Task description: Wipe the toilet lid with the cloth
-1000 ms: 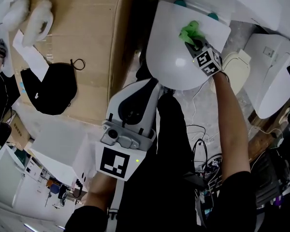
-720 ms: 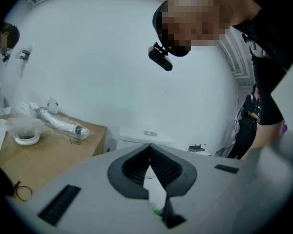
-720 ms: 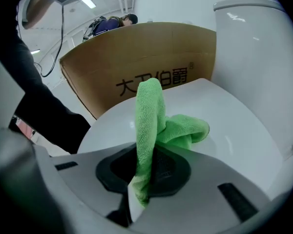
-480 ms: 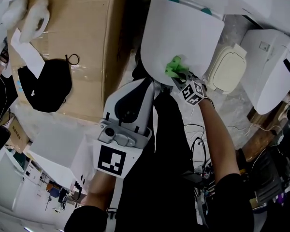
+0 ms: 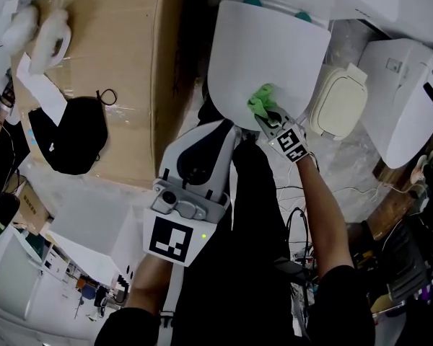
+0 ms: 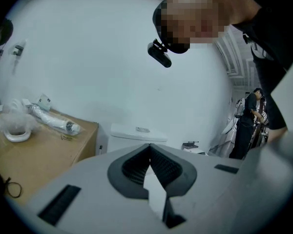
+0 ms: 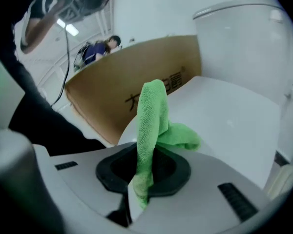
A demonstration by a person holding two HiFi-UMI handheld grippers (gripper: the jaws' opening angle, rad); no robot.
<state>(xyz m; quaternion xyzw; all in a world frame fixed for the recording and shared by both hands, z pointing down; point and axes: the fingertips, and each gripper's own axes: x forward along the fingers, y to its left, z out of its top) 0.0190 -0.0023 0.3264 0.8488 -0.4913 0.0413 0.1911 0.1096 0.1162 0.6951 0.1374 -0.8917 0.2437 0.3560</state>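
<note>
The white toilet lid lies shut, its front end towards me. A green cloth rests on the lid near its front rim, with my right gripper shut on it. In the right gripper view the cloth stands up out of the jaws, one fold spreading onto the lid. My left gripper hangs in front of the toilet, off the lid. Its jaws meet with nothing between them, pointing at a wall and a toilet tank.
A big cardboard box stands left of the toilet, bearing a black bag and white wrapped items. A beige lid and another white toilet seat unit sit to the right. Cables lie on the floor.
My right gripper has dragged the green cloth from the back of the lid, near the hinges, down to its front rim. The left gripper has hardly moved.
</note>
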